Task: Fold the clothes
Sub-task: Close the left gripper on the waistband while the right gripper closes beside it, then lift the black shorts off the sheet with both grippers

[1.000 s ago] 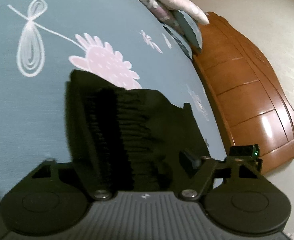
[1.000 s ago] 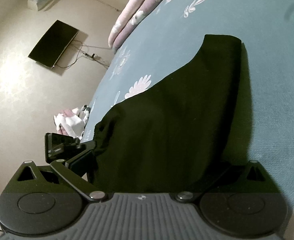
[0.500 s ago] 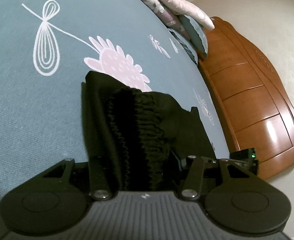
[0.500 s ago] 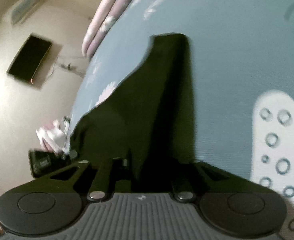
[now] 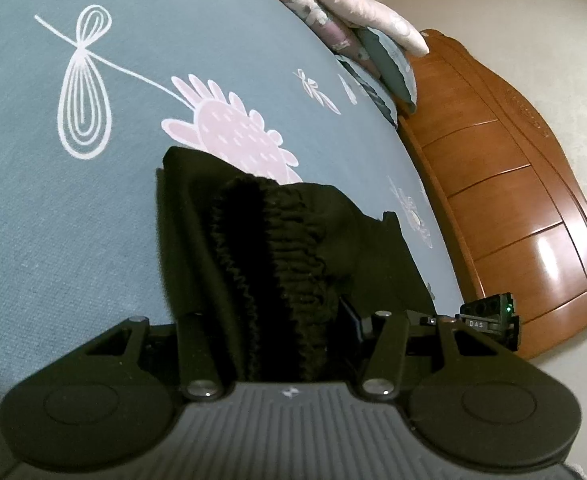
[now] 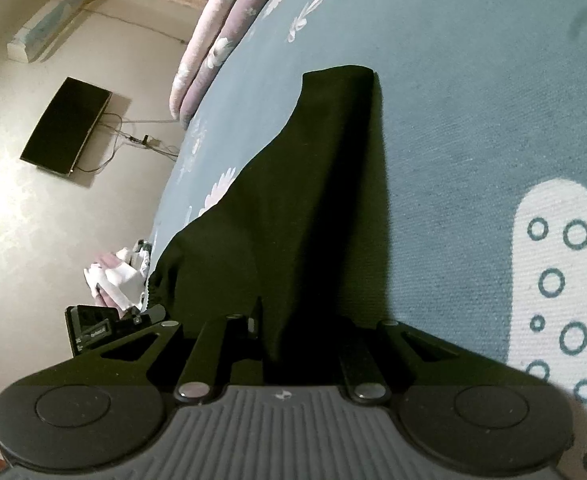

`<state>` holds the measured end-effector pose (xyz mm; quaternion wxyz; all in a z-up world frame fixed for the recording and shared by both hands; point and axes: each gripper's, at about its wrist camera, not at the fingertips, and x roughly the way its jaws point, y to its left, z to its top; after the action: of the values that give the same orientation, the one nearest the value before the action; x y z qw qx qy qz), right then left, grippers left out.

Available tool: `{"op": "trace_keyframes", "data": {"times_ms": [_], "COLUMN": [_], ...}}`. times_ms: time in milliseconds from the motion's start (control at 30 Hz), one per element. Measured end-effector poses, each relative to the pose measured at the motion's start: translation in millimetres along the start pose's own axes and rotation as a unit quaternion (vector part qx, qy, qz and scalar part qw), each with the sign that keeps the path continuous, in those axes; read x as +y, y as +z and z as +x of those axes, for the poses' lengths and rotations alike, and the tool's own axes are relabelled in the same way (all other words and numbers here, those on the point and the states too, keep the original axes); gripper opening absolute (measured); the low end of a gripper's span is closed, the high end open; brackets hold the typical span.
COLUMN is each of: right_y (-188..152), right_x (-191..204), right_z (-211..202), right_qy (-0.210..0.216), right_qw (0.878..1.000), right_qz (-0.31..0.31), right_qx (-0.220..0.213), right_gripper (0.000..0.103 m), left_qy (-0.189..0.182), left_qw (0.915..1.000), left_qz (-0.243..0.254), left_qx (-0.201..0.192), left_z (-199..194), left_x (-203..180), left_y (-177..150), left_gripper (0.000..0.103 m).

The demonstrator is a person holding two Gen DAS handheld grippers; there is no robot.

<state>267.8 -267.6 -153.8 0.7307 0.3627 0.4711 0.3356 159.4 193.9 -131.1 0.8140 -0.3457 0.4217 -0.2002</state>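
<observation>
Between the fingers of the left gripper (image 5: 289,320), clamped narrow on the gathered elastic waistband (image 5: 281,264) of a black garment (image 5: 333,240). Pinched likewise in the right gripper (image 6: 293,332), drawn narrow on a hem of the same black cloth. Both closed from a wide-open stance a second ago, so both ends now secured for lifting or folding over. Beyond the waistband, spread flat on the teal bedspread (image 5: 53,200), with the far folded edge resting against a pink flower print (image 5: 229,136). Past the garment, toward the head of the bed, stacked pillows (image 5: 333,12) and a wooden headboard (image 5: 513,184). Beside the bed on the floor, a dark flat screen (image 6: 67,126) and crumpled white cloth (image 6: 117,276). Likely next: raising both grips together to fold.
</observation>
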Motion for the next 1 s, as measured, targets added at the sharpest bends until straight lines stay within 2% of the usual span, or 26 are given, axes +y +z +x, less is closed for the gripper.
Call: {"op": "trace_keyframes", "data": {"times_ms": [100, 200, 333, 733, 1000], "right_y": [-3, -4, -7, -13, -15], "right_x": [2, 2, 2, 32, 43], "right_z": [-1, -5, -8, -25, -63], "right_qy": [0.0, 0.012, 0.028, 0.06, 0.063], "right_qw": [1.0, 1.0, 0.999, 0.997, 0.995], "right_qz": [-0.001, 0.016, 0.032, 0.009, -0.007], "right_qx": [-0.007, -0.015, -0.021, -0.043, -0.08], "right_gripper": [0.014, 0.019, 0.02, 0.02, 0.02], "left_qy": [0.002, 0.004, -0.005, -0.04, -0.049], "left_qw": [1.0, 0.9999, 0.9998, 0.9978, 0.9955], "left_qz": [-0.006, -0.013, -0.019, 0.036, 0.076], "left_qx": [-0.001, -0.003, -0.011, -0.039, -0.028], "left_z": [-2, -4, -10, -32, -23], "left_x": [-3, -7, -12, -64, -110], "left_y": [1, 2, 5, 17, 28], "left_gripper": [0.046, 0.046, 0.041, 0.037, 0.036]}}
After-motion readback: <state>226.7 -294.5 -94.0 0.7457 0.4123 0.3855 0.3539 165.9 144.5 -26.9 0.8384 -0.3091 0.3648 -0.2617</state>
